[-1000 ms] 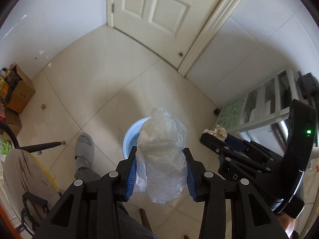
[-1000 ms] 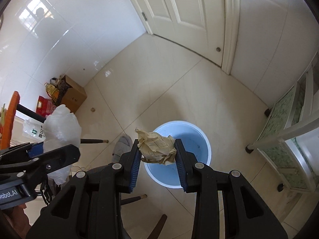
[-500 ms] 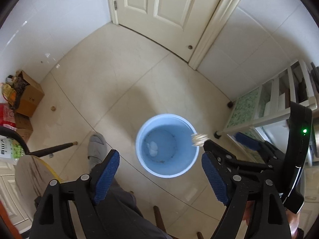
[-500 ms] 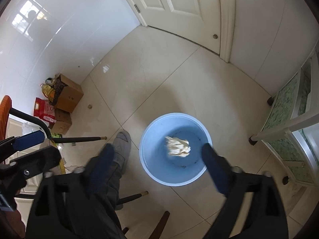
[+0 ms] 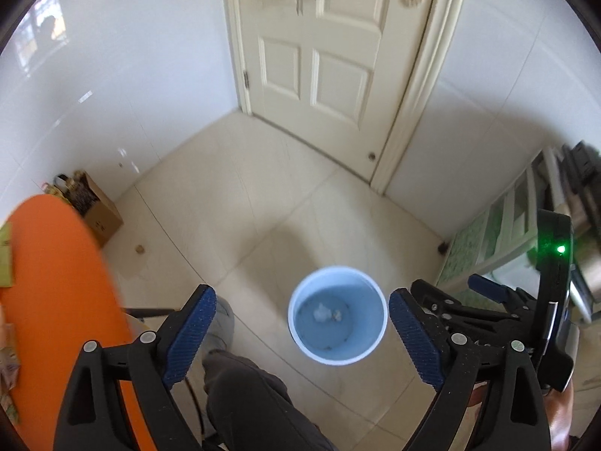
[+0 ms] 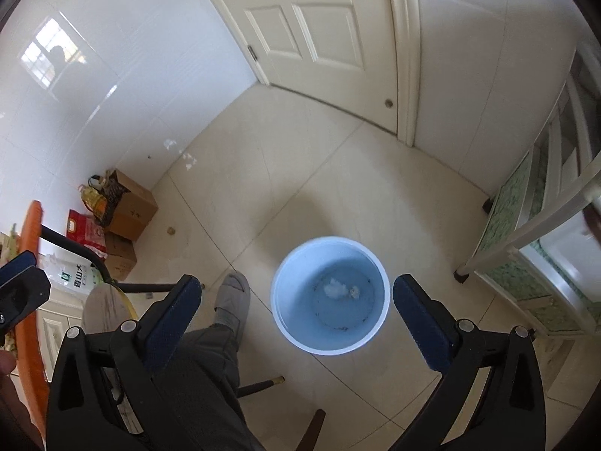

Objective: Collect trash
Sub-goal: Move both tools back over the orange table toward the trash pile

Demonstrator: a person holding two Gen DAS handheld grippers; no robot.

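A: Where did the blue bucket (image 5: 337, 325) stand?

B: Upright on the tiled floor (image 5: 240, 203), mouth facing up at the cameras. In the left wrist view it sat between the fingers of the left gripper (image 5: 302, 325), a little toward 3 o'clock; in the right wrist view it lay between the fingers of the right gripper (image 6: 293, 314).

A: And the trash?

B: Two pale crumpled pieces (image 6: 340, 288) lay side by side on the bucket's bottom (too small to tell their long axis).

A: The tools?

B: Both were spread wide, nothing between the blue pads (image 5: 193, 332).

A: Room around the bucket?

B: Bare tiles ran from its rim toward 12 o'clock up to the white panelled door (image 5: 323, 49). At 3 o'clock a white shelf unit (image 6: 544, 248) stood on the floor, near the bucket but apart. Toward 9 o'clock the person's grey shoe (image 6: 233, 297) was just beside the rim, and beyond it cardboard boxes (image 6: 129, 208) stood against the white wall. An orange tabletop (image 5: 56, 300) closed the left wrist view at 8 o'clock.
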